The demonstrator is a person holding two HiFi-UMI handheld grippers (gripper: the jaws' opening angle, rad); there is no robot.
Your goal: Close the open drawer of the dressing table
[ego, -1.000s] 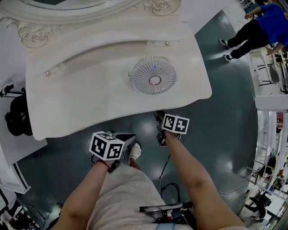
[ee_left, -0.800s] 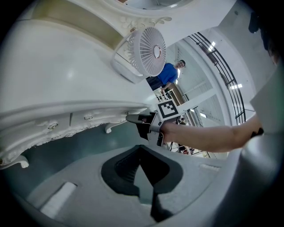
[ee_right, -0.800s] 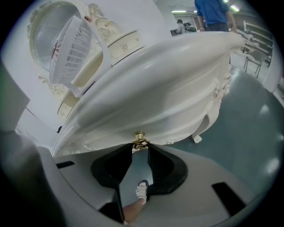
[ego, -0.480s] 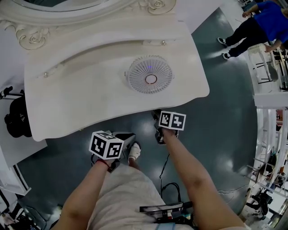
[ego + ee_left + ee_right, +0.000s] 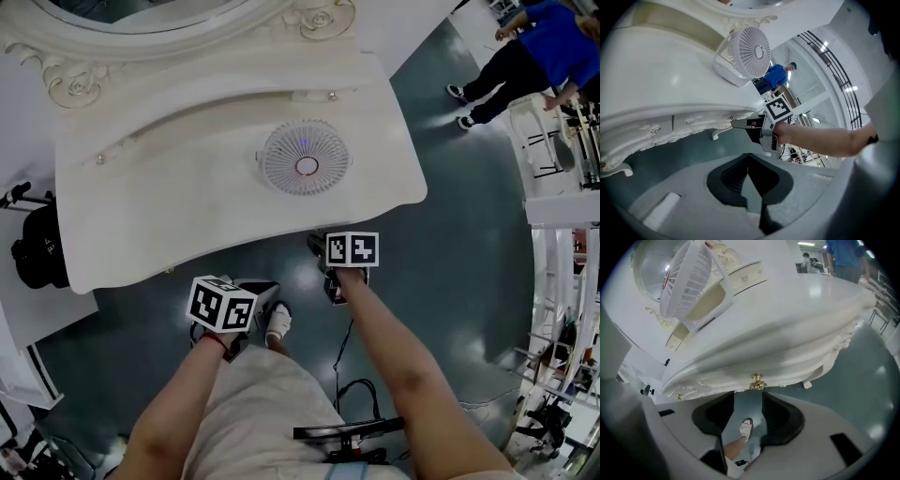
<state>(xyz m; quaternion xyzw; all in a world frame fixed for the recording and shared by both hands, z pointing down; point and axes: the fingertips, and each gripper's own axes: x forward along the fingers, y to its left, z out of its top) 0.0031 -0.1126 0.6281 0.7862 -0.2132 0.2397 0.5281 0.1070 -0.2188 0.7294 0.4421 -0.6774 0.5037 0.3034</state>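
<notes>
- Beneath the front edge of the dressing table (image 5: 187, 211), the drawer (image 5: 746, 375) lies tucked under the white top. Its carved front looks level with the apron on either side, as far as the right gripper view shows. In the head view the top covers it entirely.
- A brass knob (image 5: 757, 382) stands out at the middle of that drawer front.
- The right gripper (image 5: 747, 398), tilted down at the table's front, has just been spreading its jaws and now holds them wide. Nothing sits between them, and the knob stands just beyond the tips, in line with the gap.
- Through that gap, below the table, the person's foot (image 5: 746, 427) in a white sandal shows on the grey-green floor (image 5: 862, 380).
- The left gripper (image 5: 749, 158) hangs farther out from the table's front, to the left of the right one. Its jaw tips meet, with nothing caught in them.
- On the tabletop, towards its right half, sits a round white fan (image 5: 306, 157).
- At the table's back edge rises an ornate white mirror frame (image 5: 309, 19).
- Off the table's left end lies a black bag (image 5: 37, 246), and well beyond its right end stands a bystander in blue (image 5: 548, 47).
</notes>
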